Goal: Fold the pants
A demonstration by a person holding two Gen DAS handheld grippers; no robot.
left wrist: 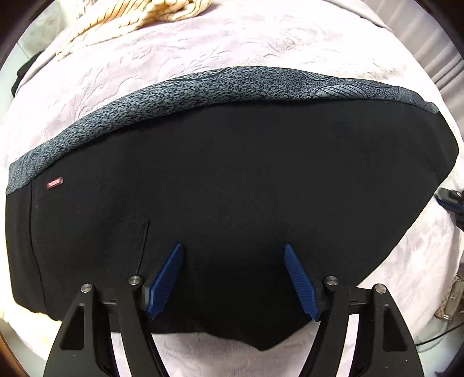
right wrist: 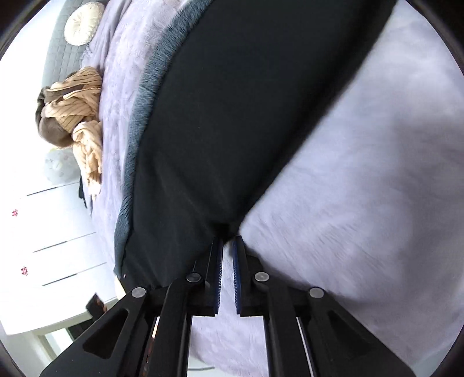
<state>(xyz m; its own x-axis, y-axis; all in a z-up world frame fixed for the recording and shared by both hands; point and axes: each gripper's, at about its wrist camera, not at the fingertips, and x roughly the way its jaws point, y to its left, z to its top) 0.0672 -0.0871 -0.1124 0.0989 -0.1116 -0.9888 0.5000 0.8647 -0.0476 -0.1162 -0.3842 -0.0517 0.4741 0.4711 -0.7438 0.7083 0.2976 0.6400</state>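
Observation:
Black pants (left wrist: 232, 188) with a grey patterned waistband (left wrist: 179, 98) lie spread on a pale lilac blanket (left wrist: 203, 46). My left gripper (left wrist: 233, 246) is open, its blue fingers (left wrist: 166, 278) wide apart just above the black fabric near its front edge, holding nothing. My right gripper (right wrist: 227, 239) is shut on a corner of the pants (right wrist: 232, 130), its blue pads nearly together with the black fabric pinched at the tips. The waistband (right wrist: 145, 121) runs along the left of the pants in the right wrist view.
A tan striped garment (left wrist: 139, 17) lies bunched at the far edge of the blanket; it also shows in the right wrist view (right wrist: 78, 116). A round cream cushion (right wrist: 82, 23) and a white cabinet with drawers (right wrist: 58, 246) stand beyond the bed.

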